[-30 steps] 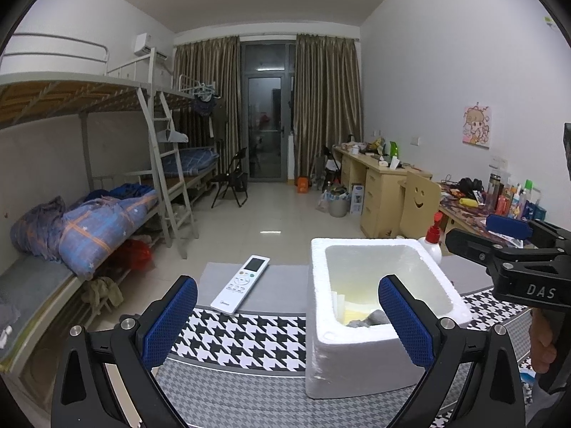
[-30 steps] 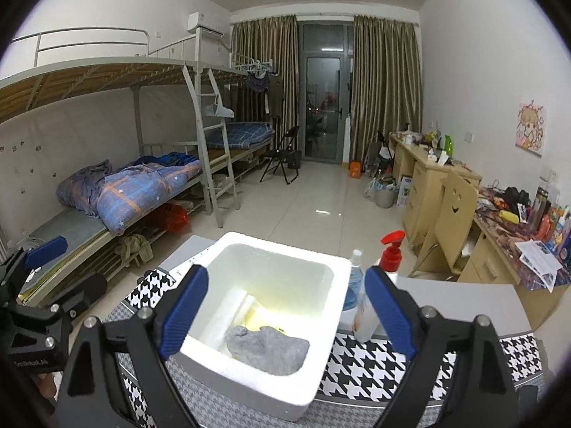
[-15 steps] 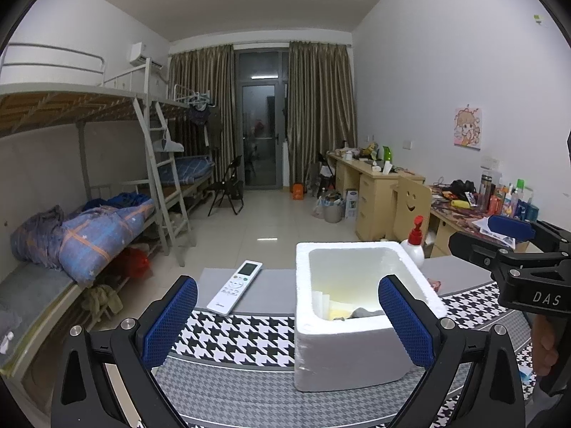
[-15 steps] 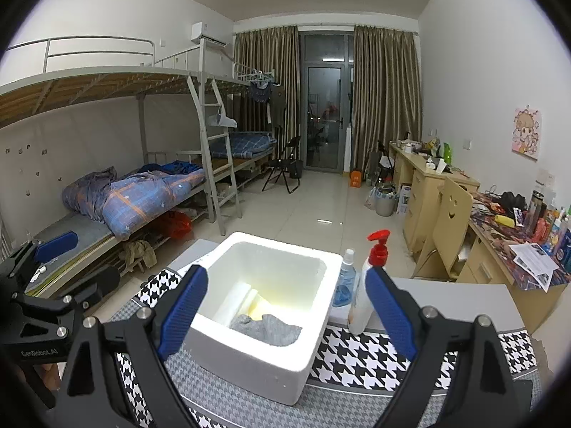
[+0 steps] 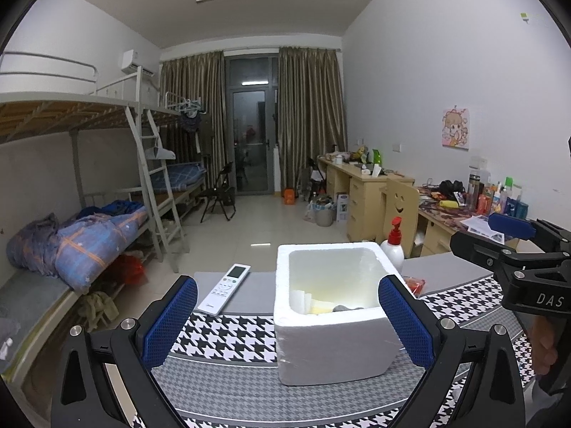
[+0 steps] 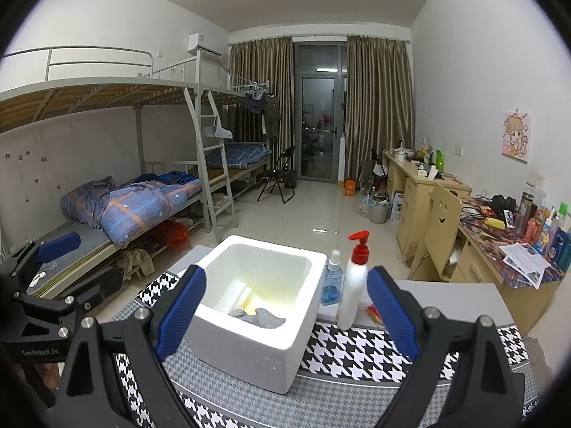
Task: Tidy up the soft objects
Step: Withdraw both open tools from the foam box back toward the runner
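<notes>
Left wrist view is showing the left tongs (image 5: 287, 321) hanging with their blue pads spread wide apart and gripping nothing, just above the houndstooth cloth (image 5: 228, 335) that is covering the bench (image 5: 453, 267). From the right wrist view, the right tongs (image 6: 287, 315) are standing equally wide apart and holding nothing over the same cloth. The white foam box (image 5: 332, 339) is sitting on the cloth just ahead of both pairs, between their pads as the cameras see it, though neither pair is touching it. Inside, a crumpled grey cloth (image 6: 258, 317) is lying on the bottom beside something pale yellow (image 6: 257, 303) and a white foam piece (image 6: 237, 294).

A white remote control (image 5: 225, 289) is lying on the bare grey strip to the box's left. To its right a white pump bottle (image 6: 353, 285) with a red top is standing upright, with a small blue spray bottle (image 6: 332, 280) just beside it, between the pump bottle and the box; a red wrapper (image 6: 374, 312) is lying at the pump bottle's foot.

Beyond the bench, metal bunk beds (image 6: 142, 149) with a rumpled blue quilt (image 6: 142, 207) are lining the left wall, cluttered wooden desks (image 6: 428, 185) are running along the right, and brown curtains (image 6: 378, 107) are framing a glass door.
</notes>
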